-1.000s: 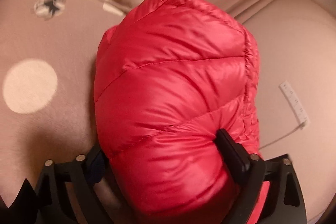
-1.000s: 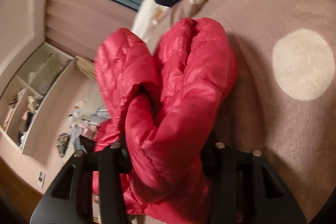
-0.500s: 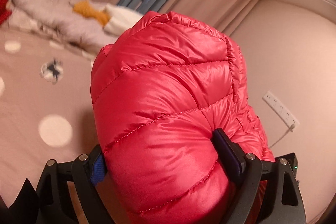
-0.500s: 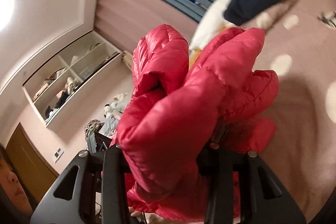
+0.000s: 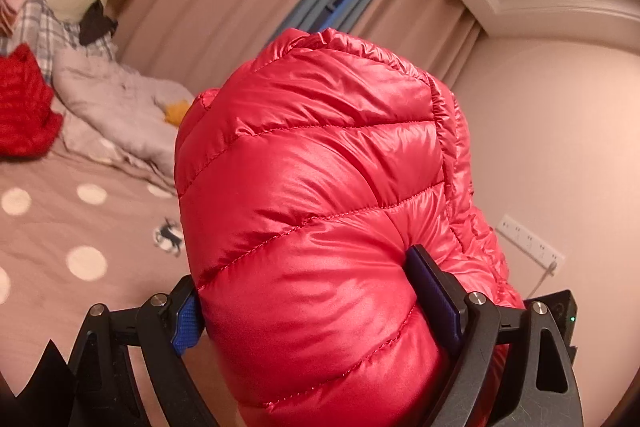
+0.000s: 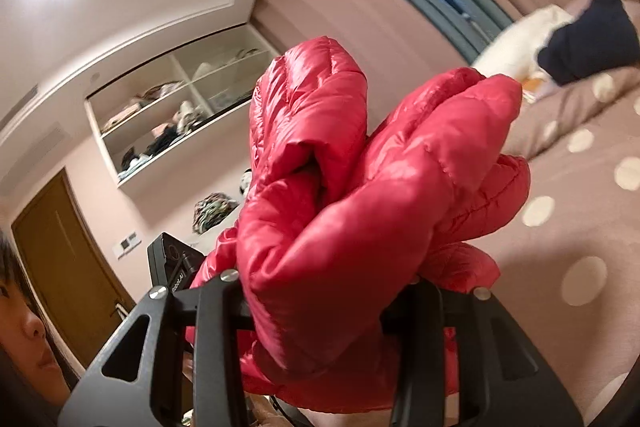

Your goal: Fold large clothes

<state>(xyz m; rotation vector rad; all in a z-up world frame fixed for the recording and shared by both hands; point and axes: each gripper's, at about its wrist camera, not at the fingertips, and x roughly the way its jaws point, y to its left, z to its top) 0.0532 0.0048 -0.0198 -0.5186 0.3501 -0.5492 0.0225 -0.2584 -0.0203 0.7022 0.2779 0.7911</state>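
Note:
A shiny red quilted down jacket [image 5: 320, 211] fills the left wrist view. My left gripper [image 5: 312, 291] is shut on a thick bunch of it, lifted above the bed. In the right wrist view the same jacket [image 6: 360, 195] bulges in folds out of my right gripper [image 6: 324, 291], which is shut on it and also held up in the air. The fingertips of both grippers are buried in the fabric.
A bed with a pink polka-dot sheet [image 5: 60, 227] lies below. A grey duvet [image 5: 116, 111] and another red garment [image 5: 24, 107] lie on its far side. A dark garment [image 6: 588, 39] lies on pillows. Curtains, wall shelves [image 6: 180, 115], a door and a person's face [image 6: 24, 339] are around.
Both grippers have lifted and tilted upward with the jacket. The bed has dropped lower in view and the walls, curtains and ceiling have come into sight.

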